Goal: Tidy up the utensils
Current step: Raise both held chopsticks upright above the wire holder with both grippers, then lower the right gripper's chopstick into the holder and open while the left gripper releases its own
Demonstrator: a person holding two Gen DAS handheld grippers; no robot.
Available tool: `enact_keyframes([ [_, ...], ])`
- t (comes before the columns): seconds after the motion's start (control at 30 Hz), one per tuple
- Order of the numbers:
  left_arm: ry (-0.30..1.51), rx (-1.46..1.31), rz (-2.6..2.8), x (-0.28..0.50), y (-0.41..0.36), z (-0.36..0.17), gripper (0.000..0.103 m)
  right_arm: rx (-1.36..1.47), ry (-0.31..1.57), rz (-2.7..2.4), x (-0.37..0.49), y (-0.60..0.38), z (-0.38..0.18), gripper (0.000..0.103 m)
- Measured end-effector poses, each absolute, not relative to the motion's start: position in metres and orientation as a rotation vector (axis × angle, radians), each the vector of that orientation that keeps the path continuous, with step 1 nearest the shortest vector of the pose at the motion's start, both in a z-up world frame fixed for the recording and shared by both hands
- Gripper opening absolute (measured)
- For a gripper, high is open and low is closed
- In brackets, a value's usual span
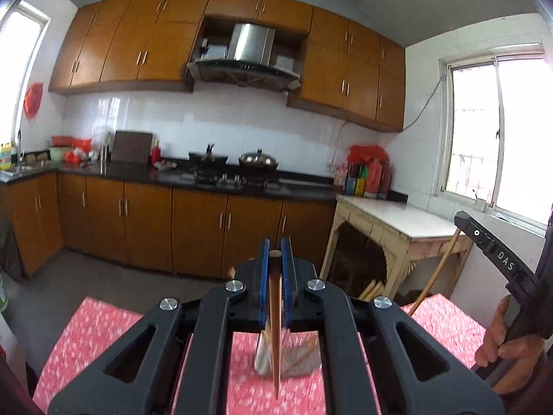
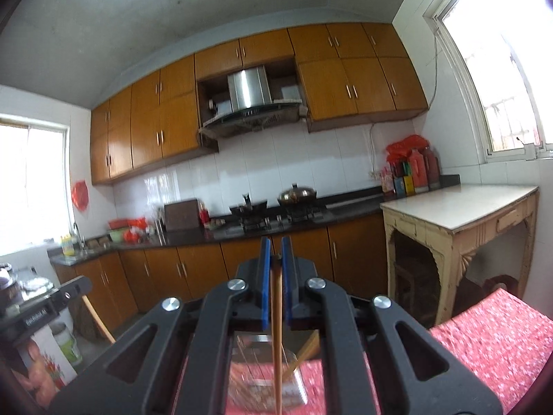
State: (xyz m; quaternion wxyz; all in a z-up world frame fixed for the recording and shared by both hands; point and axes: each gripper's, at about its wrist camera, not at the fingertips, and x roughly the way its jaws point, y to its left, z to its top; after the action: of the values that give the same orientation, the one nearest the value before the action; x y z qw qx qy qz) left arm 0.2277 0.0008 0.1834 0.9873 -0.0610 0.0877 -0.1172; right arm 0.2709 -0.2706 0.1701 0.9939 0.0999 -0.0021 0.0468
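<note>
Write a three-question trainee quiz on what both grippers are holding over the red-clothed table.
1. True or false: the left gripper is shut on a chopstick.
2. What does the right gripper grip? A) spoon B) chopstick C) nothing
3. Fill in: under both grippers, on the red tablecloth, stands a clear ____ with more chopsticks inside.

Key: 1 true; 2 B; 3 container
</note>
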Motion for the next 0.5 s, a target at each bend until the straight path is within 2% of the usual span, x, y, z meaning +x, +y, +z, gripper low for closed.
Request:
enact_keyframes([
  [0.27,0.109,-0.121,-0.179,0.272,-0.029,0.210,0.007,0.170,-0.042,0.095,0.324,-0.253,0.194,0.007],
  [0.5,0.167,-0.101,-0.159,0.311,-0.042,0.185,0.007,0.180,0.005,0.109,0.371,-0.243,0.172,0.007],
])
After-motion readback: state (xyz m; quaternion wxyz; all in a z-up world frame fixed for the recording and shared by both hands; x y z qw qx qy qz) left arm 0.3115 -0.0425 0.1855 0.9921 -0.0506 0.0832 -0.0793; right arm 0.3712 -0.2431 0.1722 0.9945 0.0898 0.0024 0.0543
